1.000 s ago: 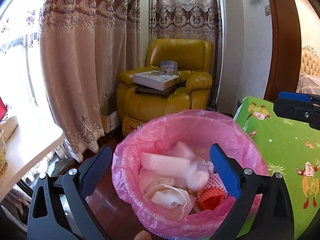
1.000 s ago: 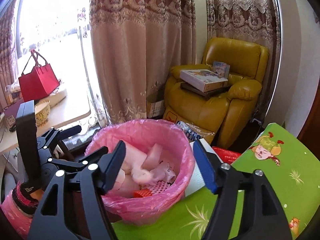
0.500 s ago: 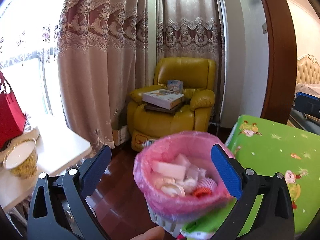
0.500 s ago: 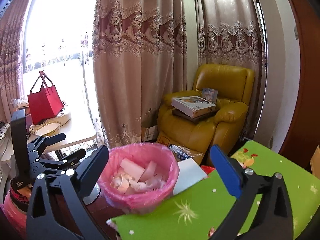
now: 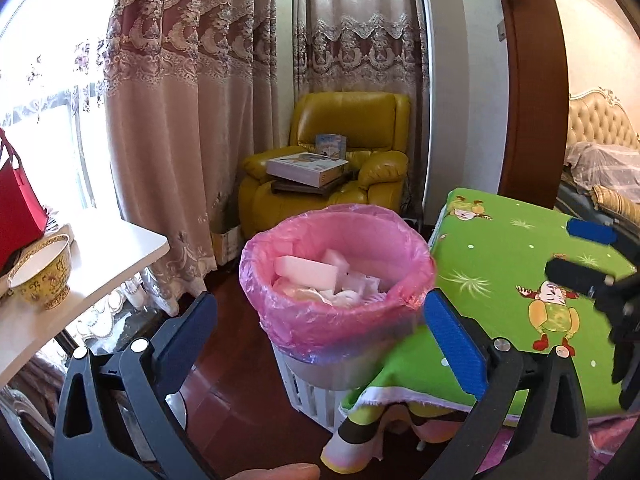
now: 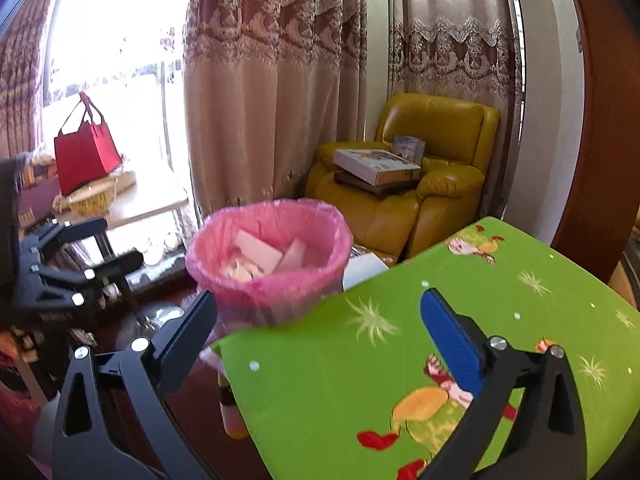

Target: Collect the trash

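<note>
Pink-lined trash bin [image 5: 340, 280] on floor beside green tabletop [image 5: 500, 264], farther off than a second ago. Left hand-held gripper [image 5: 320, 332] and right hand-held gripper [image 6: 320, 332] spread wide, empty, both drawn back. Red bag [image 6: 86, 152] whole only in right view; bed [image 5: 604, 160] only in left.

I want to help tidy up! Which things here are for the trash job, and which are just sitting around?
For the job: pink-lined trash bin, white scraps inside it, left gripper and right gripper, both open and empty.

Just sitting around: yellow armchair, boxes on it, red bag, bowl, green tablecloth.
</note>
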Available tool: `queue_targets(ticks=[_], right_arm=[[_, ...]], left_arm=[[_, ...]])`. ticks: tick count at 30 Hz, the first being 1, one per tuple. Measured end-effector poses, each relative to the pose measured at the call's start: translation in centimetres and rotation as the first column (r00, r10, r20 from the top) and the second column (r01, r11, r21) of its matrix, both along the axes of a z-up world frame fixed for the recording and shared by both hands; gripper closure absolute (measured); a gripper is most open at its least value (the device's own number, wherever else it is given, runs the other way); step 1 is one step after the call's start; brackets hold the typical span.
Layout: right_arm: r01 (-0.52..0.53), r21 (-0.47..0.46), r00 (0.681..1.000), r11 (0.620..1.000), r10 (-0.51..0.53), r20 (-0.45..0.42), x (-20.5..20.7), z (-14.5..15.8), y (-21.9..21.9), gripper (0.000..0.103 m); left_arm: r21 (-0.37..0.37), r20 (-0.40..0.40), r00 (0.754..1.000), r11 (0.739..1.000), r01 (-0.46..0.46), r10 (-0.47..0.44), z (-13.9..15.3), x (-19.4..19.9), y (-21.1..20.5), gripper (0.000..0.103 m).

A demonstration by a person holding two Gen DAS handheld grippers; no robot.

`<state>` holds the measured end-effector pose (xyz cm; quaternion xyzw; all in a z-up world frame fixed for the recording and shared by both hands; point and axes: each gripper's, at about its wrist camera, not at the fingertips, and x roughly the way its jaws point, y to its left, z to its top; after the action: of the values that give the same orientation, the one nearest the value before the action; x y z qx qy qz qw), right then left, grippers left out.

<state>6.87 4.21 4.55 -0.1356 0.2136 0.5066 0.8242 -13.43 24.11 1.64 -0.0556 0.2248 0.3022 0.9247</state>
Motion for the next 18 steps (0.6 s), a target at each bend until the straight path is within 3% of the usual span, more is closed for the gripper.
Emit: queue_targets(ticks=[18], right_arm=[[0.002,0.01,1.0,1.0,-0.002,0.002,-0.74,-0.26,-0.23,0.005]], left_arm=[[0.001,-0.006,1.0,1.0,-0.002,0.002,-0.39,0.19,-0.3,0.006]])
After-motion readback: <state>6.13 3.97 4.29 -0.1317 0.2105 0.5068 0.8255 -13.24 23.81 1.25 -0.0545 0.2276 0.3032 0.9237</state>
